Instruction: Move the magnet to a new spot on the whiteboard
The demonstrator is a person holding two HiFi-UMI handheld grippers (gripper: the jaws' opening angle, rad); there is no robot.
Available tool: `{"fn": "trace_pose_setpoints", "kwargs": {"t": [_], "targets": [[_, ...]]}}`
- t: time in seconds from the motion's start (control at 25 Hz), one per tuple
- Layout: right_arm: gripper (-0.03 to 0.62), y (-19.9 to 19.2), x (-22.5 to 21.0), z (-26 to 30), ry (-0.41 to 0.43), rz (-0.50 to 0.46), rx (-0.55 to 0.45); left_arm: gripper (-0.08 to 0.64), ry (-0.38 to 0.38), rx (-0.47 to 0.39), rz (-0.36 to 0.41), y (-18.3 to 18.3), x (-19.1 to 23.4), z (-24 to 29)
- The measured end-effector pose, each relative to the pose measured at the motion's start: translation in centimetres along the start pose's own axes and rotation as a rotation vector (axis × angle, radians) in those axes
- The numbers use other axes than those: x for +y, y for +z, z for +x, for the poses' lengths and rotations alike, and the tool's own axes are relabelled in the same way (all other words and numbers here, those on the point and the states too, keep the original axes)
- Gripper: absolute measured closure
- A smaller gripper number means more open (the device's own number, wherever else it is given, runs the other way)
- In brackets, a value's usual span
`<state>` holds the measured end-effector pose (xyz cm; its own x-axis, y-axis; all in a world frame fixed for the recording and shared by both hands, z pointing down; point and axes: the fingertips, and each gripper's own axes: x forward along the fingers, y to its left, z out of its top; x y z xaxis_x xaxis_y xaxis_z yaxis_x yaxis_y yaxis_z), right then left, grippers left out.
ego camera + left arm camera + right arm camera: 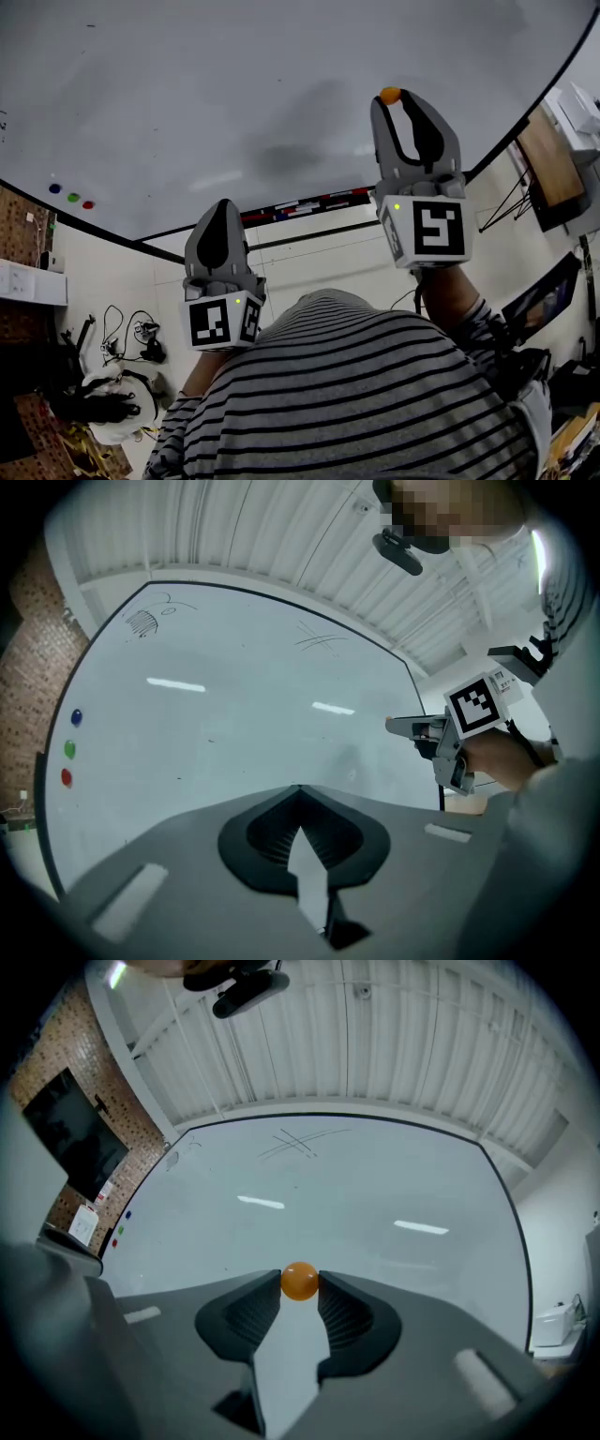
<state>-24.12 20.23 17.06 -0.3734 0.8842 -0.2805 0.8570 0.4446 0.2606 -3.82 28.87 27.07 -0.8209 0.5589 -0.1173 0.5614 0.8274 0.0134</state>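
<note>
The magnet (300,1281) is gripped by the right gripper's (395,100) fingers at the whiteboard (234,94); placement is judged not yet done. The left gripper's (298,791) fingers are closed, empty.

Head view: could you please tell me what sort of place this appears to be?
Likely an office or lab workroom: a large wall whiteboard, a brick wall beside it, and loose cables below.

Orange magnet (300,1282), white whiteboard (375,1194), black-and-white striped shirt (356,403), blue, green and red dots (73,197)
</note>
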Motion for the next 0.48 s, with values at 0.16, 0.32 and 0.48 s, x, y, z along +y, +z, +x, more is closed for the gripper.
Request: {"fn": "trace_pose_setpoints", "kwargs": {"t": [0.16,0.32,0.48], "targets": [[0.468,-0.6,0.3,3.8,-0.038,-0.044,-0.012,0.545,-0.006,0.002,-0.001,-0.2,3.0,2.4],[0.468,-1.5,0.6,6.2,-0.063,-0.027,0.007,0.545,-0.003,-0.006,0.004,-0.2,5.0,3.8],[0.471,-1.8,0.6,6.9,-0.081,-0.031,-0.004,0.545,-0.008,-0.009,-0.004,-0.4,5.8,4.6]]}}
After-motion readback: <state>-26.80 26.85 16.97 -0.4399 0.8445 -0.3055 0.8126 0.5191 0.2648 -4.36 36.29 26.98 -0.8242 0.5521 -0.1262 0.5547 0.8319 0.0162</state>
